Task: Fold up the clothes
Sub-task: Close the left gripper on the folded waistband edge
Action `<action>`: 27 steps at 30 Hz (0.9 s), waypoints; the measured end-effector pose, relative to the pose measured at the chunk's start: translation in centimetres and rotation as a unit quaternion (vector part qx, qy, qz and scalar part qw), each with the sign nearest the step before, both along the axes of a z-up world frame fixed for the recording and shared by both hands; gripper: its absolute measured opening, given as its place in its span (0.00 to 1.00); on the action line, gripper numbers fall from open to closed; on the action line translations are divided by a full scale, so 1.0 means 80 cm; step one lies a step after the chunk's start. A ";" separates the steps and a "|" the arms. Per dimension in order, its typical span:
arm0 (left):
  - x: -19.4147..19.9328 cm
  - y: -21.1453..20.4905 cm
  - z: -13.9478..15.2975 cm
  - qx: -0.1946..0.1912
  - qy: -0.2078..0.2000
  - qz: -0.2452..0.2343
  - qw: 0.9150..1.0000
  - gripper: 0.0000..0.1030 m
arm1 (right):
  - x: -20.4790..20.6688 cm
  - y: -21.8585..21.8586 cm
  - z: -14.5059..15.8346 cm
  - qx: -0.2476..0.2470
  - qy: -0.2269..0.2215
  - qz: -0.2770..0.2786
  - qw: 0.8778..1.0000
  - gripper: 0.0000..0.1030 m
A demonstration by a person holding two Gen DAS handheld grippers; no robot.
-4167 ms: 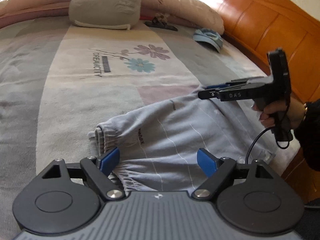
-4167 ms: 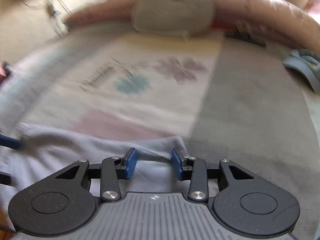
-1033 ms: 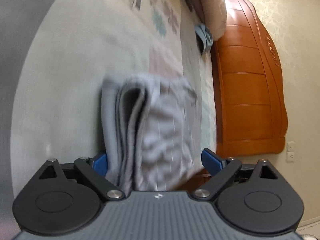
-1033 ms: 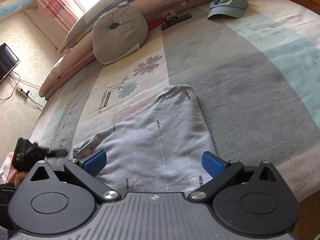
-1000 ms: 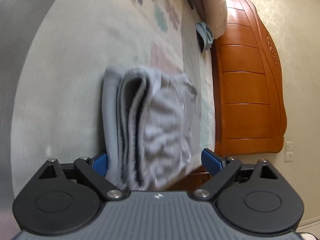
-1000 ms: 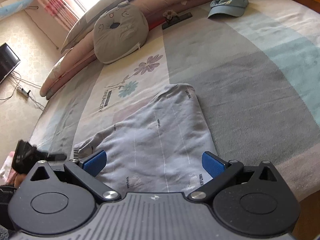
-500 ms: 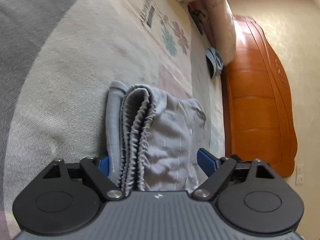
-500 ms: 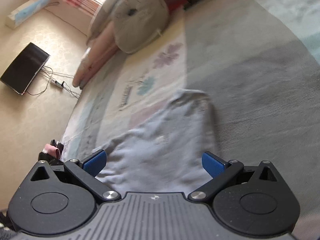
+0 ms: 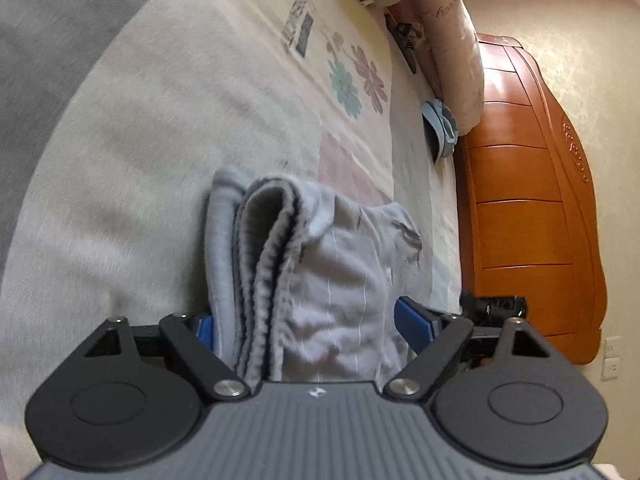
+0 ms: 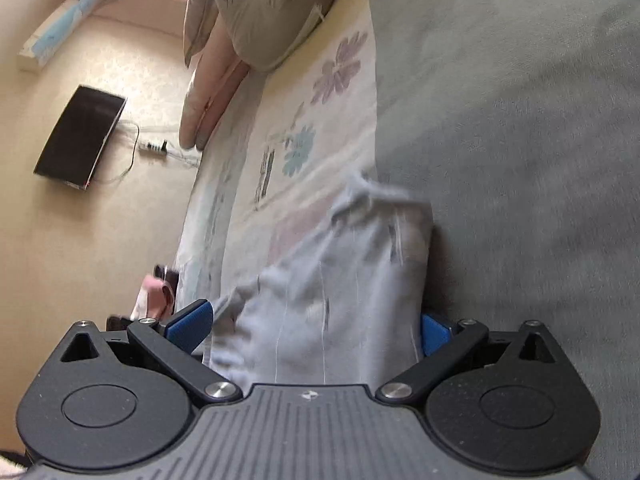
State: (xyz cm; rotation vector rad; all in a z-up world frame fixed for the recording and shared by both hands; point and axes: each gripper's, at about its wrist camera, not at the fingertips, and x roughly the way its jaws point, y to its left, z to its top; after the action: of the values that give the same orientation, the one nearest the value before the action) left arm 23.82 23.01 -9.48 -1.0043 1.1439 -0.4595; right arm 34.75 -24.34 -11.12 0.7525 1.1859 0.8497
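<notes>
A pale grey garment (image 9: 328, 280), folded into a thick stack with its ribbed elastic edge showing, lies on the bedspread (image 9: 160, 140). My left gripper (image 9: 310, 326) is open wide and rolled on its side. The stack's near end sits between its blue pads (image 9: 414, 322), the left pad half hidden behind the cloth. In the right wrist view the same garment (image 10: 340, 280) runs between the pads (image 10: 190, 326) of my right gripper (image 10: 312, 330). This gripper is open too, and the cloth partly covers its right pad. A dark part of the other gripper (image 9: 496, 306) shows beyond the garment.
An orange wooden headboard (image 9: 532, 220) bounds the bed on one side. A blue cap (image 9: 440, 128) and pink pillows (image 9: 452, 40) lie near it. A grey round cushion (image 10: 272, 8) sits at the bed's head. Off the bed are a black screen (image 10: 78, 138) and a power strip (image 10: 154, 146).
Both grippers have rolled further onto their sides and come in closer around the folded garment's ends. The jaws have stayed wide open and the garment still rests on the bed.
</notes>
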 end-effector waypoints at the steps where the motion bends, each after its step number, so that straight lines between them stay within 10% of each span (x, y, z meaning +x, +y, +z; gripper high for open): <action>1: 0.000 0.000 0.000 0.000 0.000 -0.002 1.000 0.83 | -0.009 -0.004 0.000 0.004 0.009 0.007 1.000 1.00; 9: 0.017 -0.011 0.005 0.016 0.001 -0.034 0.999 0.80 | 0.002 0.025 0.001 0.014 -0.004 0.030 0.999 1.00; 14: -0.009 0.010 -0.011 -0.006 0.021 -0.013 1.000 0.54 | -0.008 0.007 -0.006 0.053 0.005 0.030 0.998 1.00; 21: 0.016 -0.008 -0.006 0.020 0.011 -0.047 0.999 0.45 | 0.004 0.020 -0.005 0.041 0.000 0.036 0.999 0.97; 24: 0.007 -0.001 -0.013 0.027 0.015 -0.031 0.999 0.23 | -0.006 0.013 -0.007 -0.006 -0.018 0.046 0.999 0.71; 27: 0.003 0.002 -0.017 0.025 0.010 -0.024 0.999 0.23 | 0.000 -0.012 -0.032 -0.008 0.022 0.014 1.000 0.06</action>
State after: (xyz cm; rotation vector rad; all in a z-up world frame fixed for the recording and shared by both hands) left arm 24.05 23.16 -10.84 -0.9411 1.1951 -0.4583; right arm 34.75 -25.28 -13.65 0.7456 1.2437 0.8496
